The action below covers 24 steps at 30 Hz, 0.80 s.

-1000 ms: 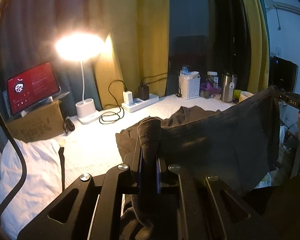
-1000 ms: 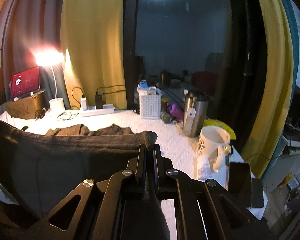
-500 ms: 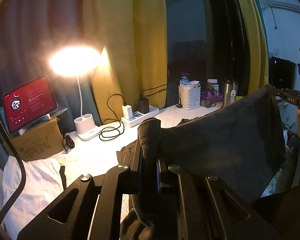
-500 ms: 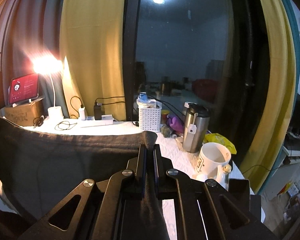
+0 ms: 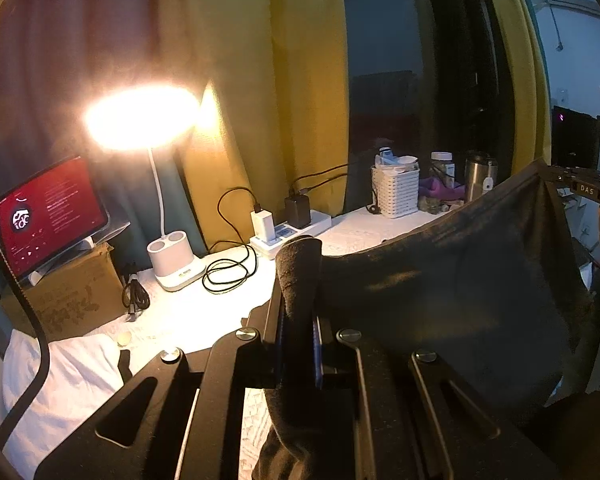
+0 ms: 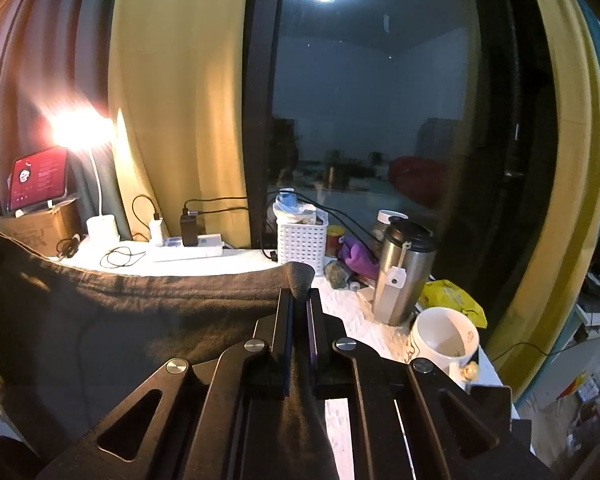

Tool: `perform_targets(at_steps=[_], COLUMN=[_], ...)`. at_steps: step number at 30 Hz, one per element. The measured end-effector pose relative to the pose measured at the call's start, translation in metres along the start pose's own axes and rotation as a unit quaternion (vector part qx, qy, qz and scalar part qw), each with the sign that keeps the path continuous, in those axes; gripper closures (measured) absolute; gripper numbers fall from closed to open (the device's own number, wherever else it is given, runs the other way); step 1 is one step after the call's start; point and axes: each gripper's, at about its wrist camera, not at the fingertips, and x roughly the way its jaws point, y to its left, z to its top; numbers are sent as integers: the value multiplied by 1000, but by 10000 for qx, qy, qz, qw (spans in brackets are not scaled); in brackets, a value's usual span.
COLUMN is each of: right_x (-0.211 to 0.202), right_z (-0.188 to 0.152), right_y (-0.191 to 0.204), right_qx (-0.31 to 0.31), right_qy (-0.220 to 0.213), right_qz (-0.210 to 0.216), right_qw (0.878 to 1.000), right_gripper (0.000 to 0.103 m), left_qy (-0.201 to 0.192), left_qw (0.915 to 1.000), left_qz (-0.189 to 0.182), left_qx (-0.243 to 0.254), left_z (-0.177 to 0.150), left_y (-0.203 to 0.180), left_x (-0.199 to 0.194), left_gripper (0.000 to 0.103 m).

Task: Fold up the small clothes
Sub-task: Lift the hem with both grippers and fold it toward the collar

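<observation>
My table [image 5: 188, 312] wears a white textured cover, brightly lit at its left end. There a cardboard box [image 5: 72, 292] sits with a red-screened tablet [image 5: 48, 212] propped on top, and a coiled black strap [image 5: 136, 296] lies just beside the box. Next comes the white lamp base [image 5: 172, 260], then a loose black cable loop [image 5: 230, 272] and a white power strip [image 5: 288, 232] carrying two chargers against the curtain. Further right I see a white slotted basket [image 6: 302, 242], a purple lump [image 6: 358, 258] and a steel tumbler [image 6: 400, 276] with a white mug [image 6: 444, 340] near it. A white cloth [image 5: 60, 384] lies bunched at the near left corner.
</observation>
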Motion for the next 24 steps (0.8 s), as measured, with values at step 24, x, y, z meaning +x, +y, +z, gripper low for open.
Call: perform_targets(at_steps=[24], right_x=[150], right_z=[3], right_y=[-8], right_qx=[224], right_qy=[853], right_qz=[182], right_qw=[9959], right_gripper=[97], left_qy=[845], left_qw=[9959], left_qz=[162], left_qx=[-277], left_z=[8], left_y=[36], left_x=[119], left_gripper=[94])
